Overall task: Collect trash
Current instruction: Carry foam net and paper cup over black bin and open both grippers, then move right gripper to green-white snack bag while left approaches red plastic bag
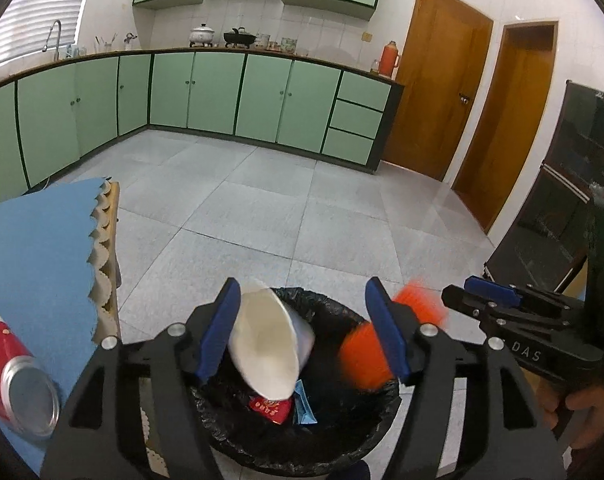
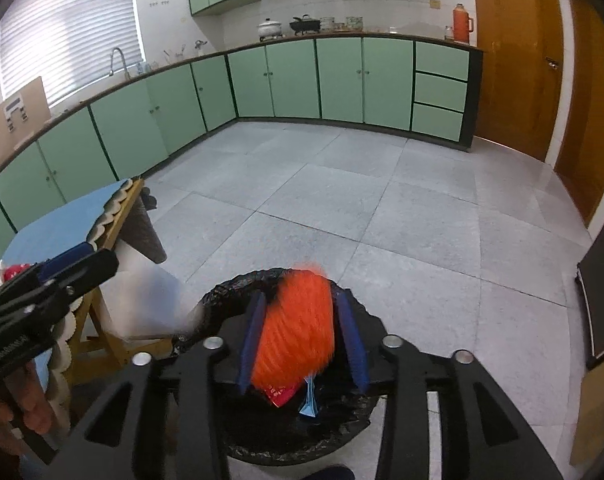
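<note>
Left gripper [image 1: 302, 334] wide open, white cup [image 1: 268, 346] loose between its fingers over the black-lined bin [image 1: 349, 432]. Right gripper [image 2: 302, 340] wide, blurred orange object [image 2: 298, 328] between its fingers, contact unclear. Red can [image 1: 14, 376] on blue table [image 1: 38, 240].

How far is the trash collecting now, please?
Done: a red wrapper and blue packet lie in the bin. In hand: over the bin, a white paper cup between the open left hand-held gripper jaws, a blurred orange object in the right one. Left: the red can on the table.
</note>
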The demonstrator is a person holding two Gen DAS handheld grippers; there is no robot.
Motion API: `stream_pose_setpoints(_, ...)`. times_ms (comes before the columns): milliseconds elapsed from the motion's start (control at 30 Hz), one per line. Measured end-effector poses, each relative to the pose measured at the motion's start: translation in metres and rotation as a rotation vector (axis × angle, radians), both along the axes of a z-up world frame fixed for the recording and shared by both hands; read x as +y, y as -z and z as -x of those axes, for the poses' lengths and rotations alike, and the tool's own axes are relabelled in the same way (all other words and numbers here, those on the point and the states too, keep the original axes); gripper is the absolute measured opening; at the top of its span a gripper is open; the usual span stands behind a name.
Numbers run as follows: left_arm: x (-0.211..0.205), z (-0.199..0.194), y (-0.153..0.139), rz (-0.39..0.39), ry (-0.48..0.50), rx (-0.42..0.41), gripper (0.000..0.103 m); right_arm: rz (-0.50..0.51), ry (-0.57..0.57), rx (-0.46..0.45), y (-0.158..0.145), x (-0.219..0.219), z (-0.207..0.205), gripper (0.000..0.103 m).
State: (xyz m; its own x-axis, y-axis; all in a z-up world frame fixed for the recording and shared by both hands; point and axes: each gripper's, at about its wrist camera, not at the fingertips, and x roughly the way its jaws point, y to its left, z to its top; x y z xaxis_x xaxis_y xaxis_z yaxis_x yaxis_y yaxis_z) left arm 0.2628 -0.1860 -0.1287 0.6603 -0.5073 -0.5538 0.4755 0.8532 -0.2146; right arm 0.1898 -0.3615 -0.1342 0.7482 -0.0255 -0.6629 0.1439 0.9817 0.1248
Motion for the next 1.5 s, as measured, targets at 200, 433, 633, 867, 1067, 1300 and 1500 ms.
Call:
stream_pose_setpoints(200, 0.020, 0.008, -0.021, 0.013, -0.035, -0.024, 0.066, -0.008, 0.015, -0.033, -0.015, 0.001, 0.009, 0.056)
stream_pose_setpoints(433, 0.064, 0.050, -0.053, -0.008, -0.115, -0.094, 0.080, 0.005, 0.021, -0.143, -0.049, 0.032, 0.038, 0.094)
stream_pose_setpoints(633, 0.126, 0.092, -0.069, -0.054, -0.229, -0.145, 0.083, -0.043, -0.027, -0.193, -0.067, 0.069, 0.057, 0.097)
stream_pose_setpoints(867, 0.209, 0.135, -0.072, -0.096, -0.414, -0.158, 0.083, -0.050, -0.128, -0.208, -0.074, 0.146, 0.072, 0.097)
stream_pose_setpoints(1067, 0.263, 0.160, -0.064, -0.137, -0.548, -0.133, 0.083, -0.024, -0.215, -0.184, -0.066, 0.215, 0.081, 0.096)
stream_pose_setpoints(1300, 0.305, 0.178, -0.047, -0.157, -0.632, -0.102, 0.083, -0.003, -0.267, -0.129, -0.043, 0.279, 0.085, 0.093)
stream_pose_setpoints(1500, 0.325, 0.189, -0.036, -0.154, -0.663, -0.079, 0.083, 0.007, -0.271, -0.056, -0.017, 0.309, 0.082, 0.088)
